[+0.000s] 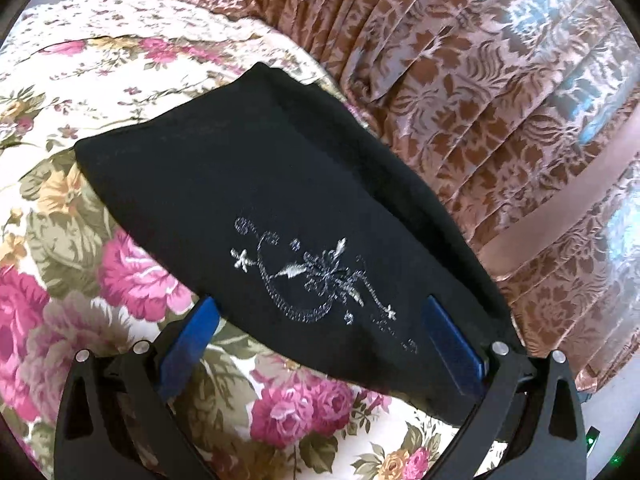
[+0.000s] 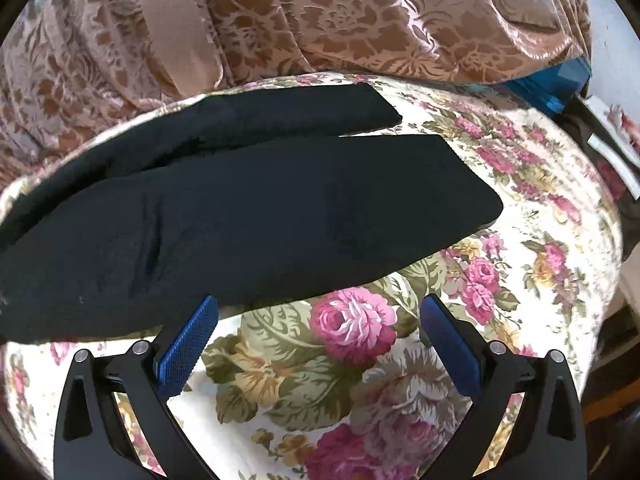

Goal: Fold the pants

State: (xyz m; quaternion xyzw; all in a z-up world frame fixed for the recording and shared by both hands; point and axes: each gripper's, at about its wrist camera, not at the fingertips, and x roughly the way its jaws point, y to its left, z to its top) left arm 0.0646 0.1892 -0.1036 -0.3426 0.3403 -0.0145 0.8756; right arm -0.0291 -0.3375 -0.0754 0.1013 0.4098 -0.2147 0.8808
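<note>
Black pants (image 1: 256, 184) lie flat on a floral bedspread (image 1: 80, 248). In the left wrist view their waist end shows silver embroidery (image 1: 316, 280). My left gripper (image 1: 320, 312) is open just above that end, the embroidered cloth lying between its blue pads (image 1: 192, 344). In the right wrist view the two black legs (image 2: 248, 216) stretch to the right, the far leg (image 2: 304, 112) slightly apart. My right gripper (image 2: 320, 312) is open and empty over the bedspread (image 2: 360, 360), just in front of the near leg's edge.
A brown and pink patterned curtain (image 1: 500, 120) hangs along the far side of the bed, also in the right wrist view (image 2: 320, 20). A blue box (image 2: 560, 84) and dark items sit at the bed's right end.
</note>
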